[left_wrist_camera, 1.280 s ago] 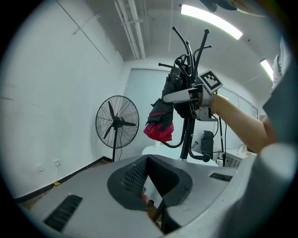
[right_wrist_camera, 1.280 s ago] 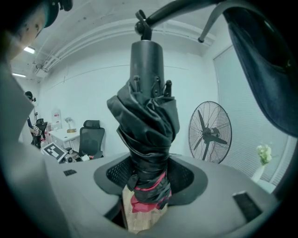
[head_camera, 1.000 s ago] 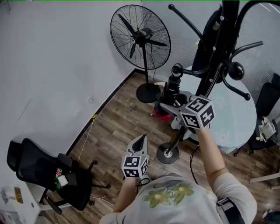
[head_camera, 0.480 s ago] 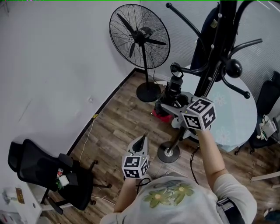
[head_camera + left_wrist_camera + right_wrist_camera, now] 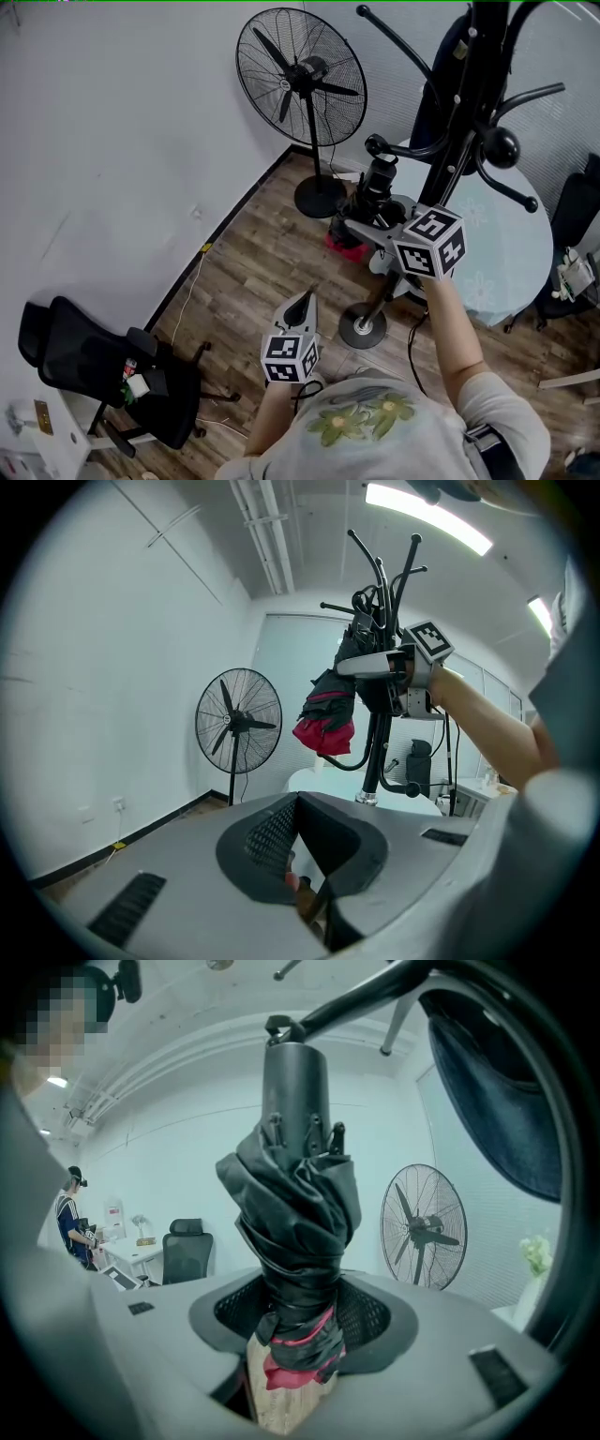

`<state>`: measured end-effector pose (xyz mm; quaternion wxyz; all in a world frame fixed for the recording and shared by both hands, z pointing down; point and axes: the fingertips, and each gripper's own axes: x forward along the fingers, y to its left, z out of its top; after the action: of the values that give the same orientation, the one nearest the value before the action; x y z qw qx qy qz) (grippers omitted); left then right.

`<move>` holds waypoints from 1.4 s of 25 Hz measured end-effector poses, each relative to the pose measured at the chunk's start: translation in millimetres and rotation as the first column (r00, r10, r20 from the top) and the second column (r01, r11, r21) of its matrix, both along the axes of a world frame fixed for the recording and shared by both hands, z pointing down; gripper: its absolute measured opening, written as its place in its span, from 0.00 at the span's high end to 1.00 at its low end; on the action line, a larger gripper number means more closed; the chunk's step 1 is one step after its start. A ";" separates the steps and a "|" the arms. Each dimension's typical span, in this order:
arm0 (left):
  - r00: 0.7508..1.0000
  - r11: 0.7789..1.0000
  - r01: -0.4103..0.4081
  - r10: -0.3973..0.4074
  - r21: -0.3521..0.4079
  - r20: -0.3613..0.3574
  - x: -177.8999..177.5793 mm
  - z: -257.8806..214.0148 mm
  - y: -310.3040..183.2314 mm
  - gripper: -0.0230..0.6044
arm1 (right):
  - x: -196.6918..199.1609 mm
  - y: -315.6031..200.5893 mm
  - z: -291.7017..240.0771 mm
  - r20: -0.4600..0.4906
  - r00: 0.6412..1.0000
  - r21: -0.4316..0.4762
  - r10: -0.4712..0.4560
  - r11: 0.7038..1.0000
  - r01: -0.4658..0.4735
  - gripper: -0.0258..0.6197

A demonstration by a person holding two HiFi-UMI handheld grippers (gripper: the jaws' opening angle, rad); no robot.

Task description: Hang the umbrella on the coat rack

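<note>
My right gripper [image 5: 367, 217] is shut on the folded black umbrella [image 5: 370, 195], whose red lining [image 5: 343, 246] hangs below the jaws. The umbrella's handle [image 5: 382, 169] points up, close under a curved hook [image 5: 403, 150] of the black coat rack [image 5: 466, 112]. In the right gripper view the umbrella [image 5: 298, 1232] stands up out of the jaws of the right gripper [image 5: 292, 1340], its handle [image 5: 295, 1082] right at a hook arm [image 5: 370, 993]. My left gripper [image 5: 302, 305] hangs lower, nearer me, shut and holding nothing. It looks across at the umbrella [image 5: 328, 714].
A tall standing fan [image 5: 300, 80] is by the wall behind the rack. A round table [image 5: 511, 248] lies right of the rack base [image 5: 362, 330]. A black office chair [image 5: 94, 361] sits at lower left. A dark blue garment [image 5: 448, 66] hangs on the rack.
</note>
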<state>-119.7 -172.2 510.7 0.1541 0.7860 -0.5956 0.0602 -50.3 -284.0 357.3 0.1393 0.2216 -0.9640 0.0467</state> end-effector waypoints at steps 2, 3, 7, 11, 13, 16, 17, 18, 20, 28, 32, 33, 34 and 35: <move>1.000 1.000 0.001 -0.001 -0.001 0.000 0.2 0.4 -0.7 0.96 | 0.1 -2.1 -0.2 0.004 1.000 -0.002 0.004 1.000 -0.004 0.61; 1.000 1.000 0.003 -0.003 -0.002 0.001 0.0 0.6 -1.0 0.96 | 0.1 -3.0 -0.6 0.009 1.000 -0.004 0.008 1.000 -0.008 0.61; 1.000 1.000 0.005 -0.005 -0.006 0.002 -0.8 1.5 -0.8 0.96 | 1.5 -0.6 -4.5 0.054 0.998 -0.033 0.019 0.999 -0.017 0.61; 1.000 1.000 0.005 -0.005 -0.011 0.002 -0.7 3.7 -1.9 0.96 | -1.2 9.8 -7.4 0.098 0.995 -0.061 -0.005 0.998 0.011 0.61; 1.000 1.000 0.004 -0.004 -0.011 0.002 0.1 4.5 -3.5 0.96 | -3.3 13.0 -8.0 0.115 0.993 -0.072 -0.018 0.997 0.026 0.61; 1.000 1.000 0.001 -0.001 -0.010 0.002 1.5 4.3 -5.8 0.96 | -4.5 13.9 -7.2 0.121 0.992 -0.077 -0.023 0.997 0.032 0.61; 1.000 1.000 0.000 0.000 -0.010 0.003 1.9 4.1 -6.6 0.96 | -4.0 12.8 -6.3 0.119 0.993 -0.076 -0.020 0.997 0.029 0.61; 1.000 1.000 -0.001 0.001 -0.010 0.003 2.2 3.8 -7.3 0.96 | -2.9 11.2 -5.4 0.116 0.993 -0.076 -0.014 0.997 0.023 0.61; 1.000 1.000 -0.001 0.001 -0.010 0.002 2.6 3.9 -8.5 0.96 | 0.3 7.9 -3.8 0.117 0.993 -0.079 0.000 0.997 0.010 0.61; 1.000 1.000 -0.009 0.009 -0.015 0.006 2.8 5.3 -11.2 0.96 | 7.8 1.3 3.9 0.102 0.994 -0.085 0.033 0.996 -0.024 0.61; 1.000 1.000 -0.014 0.014 -0.015 0.007 4.3 4.9 -13.5 0.96 | 10.6 -0.9 9.5 0.090 0.995 -0.088 0.044 0.995 -0.036 0.61; 1.000 1.000 -0.016 0.016 -0.015 0.007 4.8 4.8 -14.0 0.96 | 11.5 -1.7 11.0 0.086 0.995 -0.087 0.047 0.995 -0.040 0.61; 1.000 1.000 -0.017 0.017 -0.016 0.008 5.1 5.1 -14.5 0.96 | 12.2 -2.3 12.4 0.082 0.995 -0.086 0.050 0.995 -0.043 0.61; 1.000 1.000 -0.017 0.017 -0.017 0.008 5.1 5.6 -14.8 0.96 | 12.6 -2.7 13.5 0.079 0.995 -0.086 0.053 0.995 -0.046 0.61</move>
<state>-114.6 -187.0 516.3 0.1579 0.7896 -0.5888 0.0699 -37.7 -286.7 370.9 0.1082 0.2375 -0.9602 0.0995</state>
